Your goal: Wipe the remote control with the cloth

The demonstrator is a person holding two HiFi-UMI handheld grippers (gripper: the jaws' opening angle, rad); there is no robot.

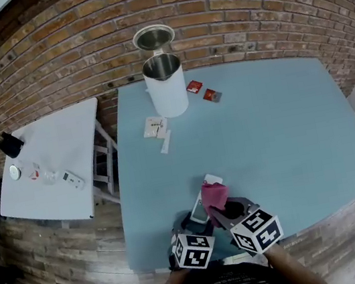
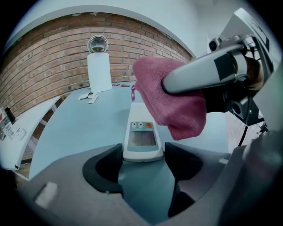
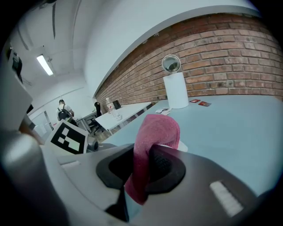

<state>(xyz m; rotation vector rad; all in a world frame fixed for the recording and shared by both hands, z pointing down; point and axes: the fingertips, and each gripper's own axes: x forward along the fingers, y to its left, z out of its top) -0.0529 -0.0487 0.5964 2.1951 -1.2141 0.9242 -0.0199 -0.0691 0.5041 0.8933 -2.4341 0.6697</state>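
A white remote control [image 2: 142, 134] [image 1: 200, 203] lies flat on the blue table [image 1: 285, 132], near its front edge. My left gripper [image 2: 142, 163] [image 1: 193, 222] is open; the remote's near end sits between the two dark pads [image 2: 105, 167] without being pressed. My right gripper [image 3: 142, 167] [image 1: 219, 213] is shut on a pink cloth [image 3: 152, 137] [image 2: 170, 99] [image 1: 214, 196]. The cloth bunches above the jaws and hangs over the middle of the remote. Whether the cloth touches the remote is unclear.
A white cylinder container [image 1: 166, 84] with a metal lid [image 1: 154, 38] stands at the table's far side, with small red packets [image 1: 202, 91] and paper slips [image 1: 157, 129] near it. A white side table [image 1: 55, 163] with small items stands to the left. A brick wall lies behind.
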